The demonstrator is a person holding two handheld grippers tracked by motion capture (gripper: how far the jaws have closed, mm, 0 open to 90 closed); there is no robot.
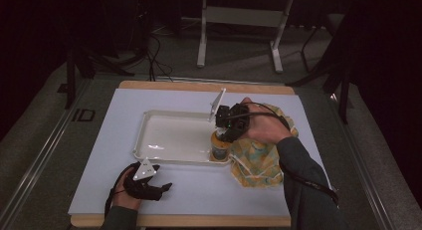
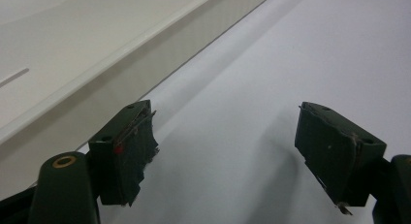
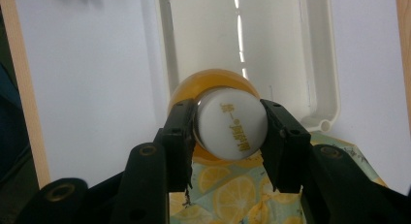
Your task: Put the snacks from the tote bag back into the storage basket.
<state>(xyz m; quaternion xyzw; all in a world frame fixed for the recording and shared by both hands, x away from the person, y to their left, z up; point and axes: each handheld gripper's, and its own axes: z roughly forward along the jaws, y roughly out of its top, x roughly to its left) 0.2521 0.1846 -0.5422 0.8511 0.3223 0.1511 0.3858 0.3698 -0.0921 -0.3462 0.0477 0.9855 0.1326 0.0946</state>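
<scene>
A small orange bottle (image 1: pixel 219 146) with a white cap (image 3: pixel 232 129) stands upright at the near right corner of the white tray (image 1: pixel 169 135). My right gripper (image 1: pixel 226 135) reaches down over it and is shut on the cap, one jaw on each side. A lemon-print cloth (image 1: pixel 256 158) lies on the table to the right of the tray, under my right hand. My left gripper (image 1: pixel 164 187) rests on the white mat near the front edge, just in front of the tray, with its jaws open and nothing between its fingers (image 2: pixel 128 151).
The white mat (image 1: pixel 194 195) covers a wooden tabletop (image 1: pixel 199 221) whose edge shows at the front. The tray's inside is bare apart from the bottle. A white metal stand (image 1: pixel 239 26) stands on the floor beyond the table.
</scene>
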